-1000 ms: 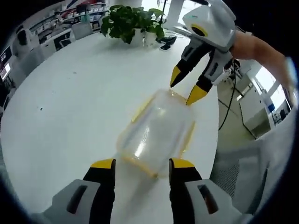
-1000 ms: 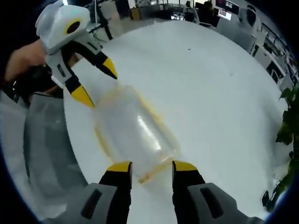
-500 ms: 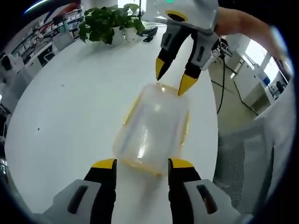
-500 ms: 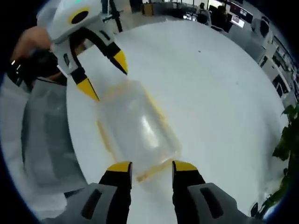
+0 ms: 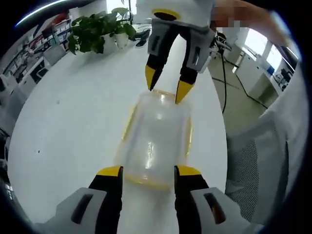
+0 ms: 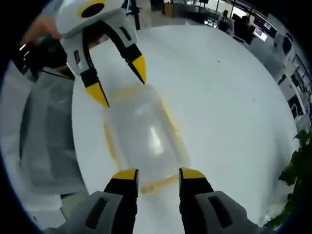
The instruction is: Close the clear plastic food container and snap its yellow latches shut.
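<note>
Both grippers (image 5: 147, 170) (image 6: 156, 172) agape, tips opposed.

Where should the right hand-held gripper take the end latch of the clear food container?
Probably pinch the yellow end latch on the container, coming straight in from that short end: the right hand-held gripper already straddles it, jaws open.

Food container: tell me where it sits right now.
The clear food container lies on the white table near its edge, between the two grippers: the left gripper at one short end, the right gripper at the other.
</note>
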`<action>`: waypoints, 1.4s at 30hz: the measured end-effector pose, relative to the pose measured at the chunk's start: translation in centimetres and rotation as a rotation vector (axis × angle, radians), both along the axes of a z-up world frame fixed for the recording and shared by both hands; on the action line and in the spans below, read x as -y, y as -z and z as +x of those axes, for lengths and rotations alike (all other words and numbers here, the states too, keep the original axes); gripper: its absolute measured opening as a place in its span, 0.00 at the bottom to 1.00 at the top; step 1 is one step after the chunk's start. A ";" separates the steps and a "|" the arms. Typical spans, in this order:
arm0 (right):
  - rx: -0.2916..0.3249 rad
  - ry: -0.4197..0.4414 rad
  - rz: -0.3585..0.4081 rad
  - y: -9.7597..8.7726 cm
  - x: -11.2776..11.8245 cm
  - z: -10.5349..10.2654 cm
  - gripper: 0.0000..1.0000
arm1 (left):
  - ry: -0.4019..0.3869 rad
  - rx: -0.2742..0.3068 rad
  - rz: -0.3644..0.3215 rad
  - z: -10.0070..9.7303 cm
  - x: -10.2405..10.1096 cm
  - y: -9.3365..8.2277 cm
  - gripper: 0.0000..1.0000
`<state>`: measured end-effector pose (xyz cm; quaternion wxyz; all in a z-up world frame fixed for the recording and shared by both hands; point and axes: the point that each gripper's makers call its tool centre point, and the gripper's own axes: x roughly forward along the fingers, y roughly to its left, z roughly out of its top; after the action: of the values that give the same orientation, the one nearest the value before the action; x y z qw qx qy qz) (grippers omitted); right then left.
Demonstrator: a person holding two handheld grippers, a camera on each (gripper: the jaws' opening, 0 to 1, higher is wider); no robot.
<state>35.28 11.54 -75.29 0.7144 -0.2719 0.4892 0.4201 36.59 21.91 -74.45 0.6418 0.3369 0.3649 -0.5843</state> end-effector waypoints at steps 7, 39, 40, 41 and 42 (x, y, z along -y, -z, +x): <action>0.013 -0.006 0.015 -0.1 -0.5 0.1 0.31 | 0.009 0.008 -0.030 -0.1 0.9 -0.3 0.41; 0.036 -0.078 0.087 0.7 -4.0 0.0 0.32 | 0.063 0.033 -0.072 -0.5 3.1 0.1 0.43; 0.038 -0.081 0.090 0.7 -4.1 0.0 0.32 | 0.066 0.033 -0.072 -0.5 3.2 0.1 0.43; 0.038 -0.081 0.093 0.7 -4.2 0.0 0.32 | 0.067 0.035 -0.070 -0.5 3.2 0.1 0.43; 0.037 -0.083 0.096 0.6 -4.4 0.0 0.32 | 0.069 0.036 -0.070 -0.5 3.3 0.1 0.43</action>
<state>35.30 15.94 -75.91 0.7176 -0.2651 0.4434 0.4670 36.10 18.65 -74.55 0.6391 0.3369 0.3210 -0.6123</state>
